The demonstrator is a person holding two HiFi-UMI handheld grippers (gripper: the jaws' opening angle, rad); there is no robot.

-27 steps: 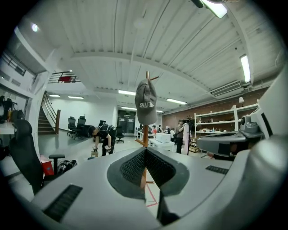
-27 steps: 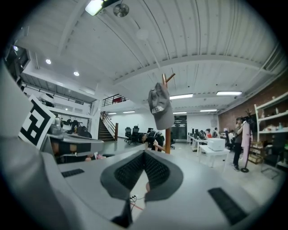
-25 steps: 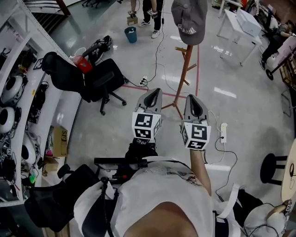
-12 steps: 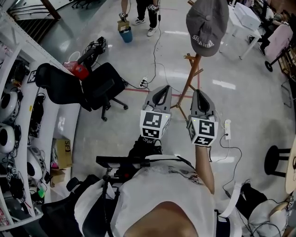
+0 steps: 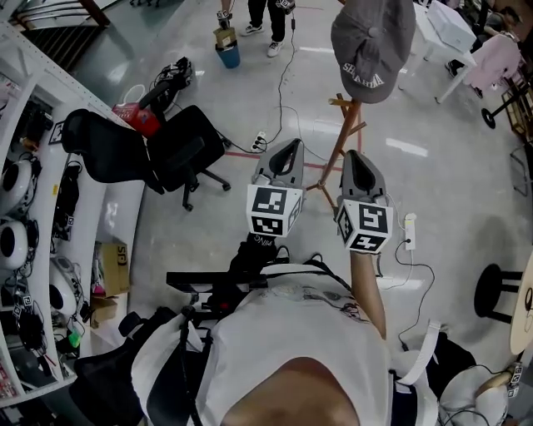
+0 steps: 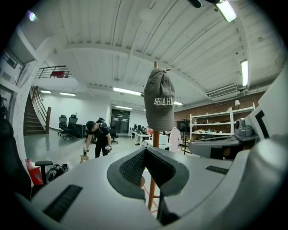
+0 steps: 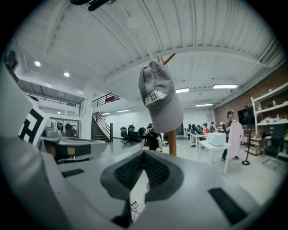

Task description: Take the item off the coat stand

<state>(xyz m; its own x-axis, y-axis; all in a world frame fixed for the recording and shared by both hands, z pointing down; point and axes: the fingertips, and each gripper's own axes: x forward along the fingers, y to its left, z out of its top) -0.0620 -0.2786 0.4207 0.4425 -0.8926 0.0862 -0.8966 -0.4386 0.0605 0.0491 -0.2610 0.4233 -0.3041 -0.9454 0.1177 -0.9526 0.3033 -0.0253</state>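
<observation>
With jaws pressed together and empty, my left gripper point(image 5: 286, 150) and right gripper point(image 5: 356, 160) have closed in below the cap point(image 5: 372, 50), not yet grasped.

- Probably a large open lab or workshop-office.
- Polished floor point(image 5: 433, 191) with a power strip point(image 5: 408, 229), office chairs point(image 5: 179, 146), white tables point(image 5: 450, 25).
- Shelving point(image 6: 213, 116), brick wall point(image 6: 220, 102), strip lights point(image 6: 127, 91).

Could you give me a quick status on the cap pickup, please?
Left gripper shut, empty. Right gripper shut, empty. Cap hangs on top of the stand, not touched yet. Nothing between grippers and cap.
</observation>
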